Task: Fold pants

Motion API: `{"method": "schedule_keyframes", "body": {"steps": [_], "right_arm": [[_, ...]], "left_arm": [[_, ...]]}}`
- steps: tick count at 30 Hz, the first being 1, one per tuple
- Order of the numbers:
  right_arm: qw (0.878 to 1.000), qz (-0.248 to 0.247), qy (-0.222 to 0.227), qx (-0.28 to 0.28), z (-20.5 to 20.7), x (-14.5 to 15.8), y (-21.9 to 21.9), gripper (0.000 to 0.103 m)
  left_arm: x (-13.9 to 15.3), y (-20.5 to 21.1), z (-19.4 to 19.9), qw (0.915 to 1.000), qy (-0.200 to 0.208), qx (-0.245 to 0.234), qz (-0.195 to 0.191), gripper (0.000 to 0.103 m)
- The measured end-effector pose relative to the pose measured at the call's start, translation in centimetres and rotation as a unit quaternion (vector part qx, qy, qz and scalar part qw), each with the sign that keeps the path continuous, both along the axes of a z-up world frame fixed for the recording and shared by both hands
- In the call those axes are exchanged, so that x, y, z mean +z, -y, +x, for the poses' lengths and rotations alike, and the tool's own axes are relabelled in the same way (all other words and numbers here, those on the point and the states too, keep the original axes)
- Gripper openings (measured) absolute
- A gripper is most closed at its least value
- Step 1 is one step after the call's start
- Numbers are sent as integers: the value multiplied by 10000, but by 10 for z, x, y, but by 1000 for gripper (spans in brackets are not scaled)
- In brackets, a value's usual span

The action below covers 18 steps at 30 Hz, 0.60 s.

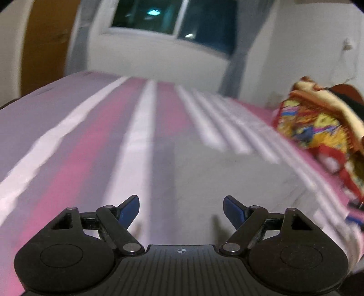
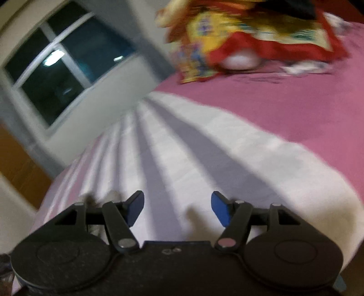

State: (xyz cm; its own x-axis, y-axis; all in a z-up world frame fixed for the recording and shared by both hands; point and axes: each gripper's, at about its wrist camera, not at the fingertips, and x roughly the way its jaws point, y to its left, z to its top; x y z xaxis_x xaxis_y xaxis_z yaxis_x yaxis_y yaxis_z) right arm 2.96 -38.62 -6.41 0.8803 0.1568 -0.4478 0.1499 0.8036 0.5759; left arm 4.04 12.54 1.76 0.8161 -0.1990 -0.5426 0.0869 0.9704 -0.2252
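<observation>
Grey pants (image 1: pixel 227 177) lie flat on the striped bed sheet (image 1: pixel 75 148) in the left wrist view, ahead and right of my left gripper (image 1: pixel 180 205). That gripper is open and empty, just above the cloth. My right gripper (image 2: pixel 177 202) is also open and empty, above the white and grey stripes of the sheet (image 2: pixel 182 148). I cannot make out the pants in the right wrist view. Both views are blurred by motion.
A heap of colourful red and yellow cloth (image 1: pixel 318 123) lies on the bed at the right; it also shows at the top of the right wrist view (image 2: pixel 238 38). A window (image 1: pixel 170 18) and white wall stand beyond the bed. Plain pink sheet (image 2: pixel 284 107) spreads to the right.
</observation>
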Motion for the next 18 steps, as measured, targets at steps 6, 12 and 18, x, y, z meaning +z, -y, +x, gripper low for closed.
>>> {"method": "schedule_keyframes", "body": {"steps": [6, 12, 18], "right_arm": [[9956, 268, -76, 895, 22, 1, -70, 65], [9941, 268, -217, 1025, 33, 3, -98, 65], [9901, 576, -442, 1204, 41, -1, -108, 66]], "left_arm": [[-31, -9, -27, 9992, -267, -284, 120, 80], [-43, 7, -4, 9979, -362, -307, 443, 80], [-51, 5, 8, 9987, -365, -88, 353, 81]]}}
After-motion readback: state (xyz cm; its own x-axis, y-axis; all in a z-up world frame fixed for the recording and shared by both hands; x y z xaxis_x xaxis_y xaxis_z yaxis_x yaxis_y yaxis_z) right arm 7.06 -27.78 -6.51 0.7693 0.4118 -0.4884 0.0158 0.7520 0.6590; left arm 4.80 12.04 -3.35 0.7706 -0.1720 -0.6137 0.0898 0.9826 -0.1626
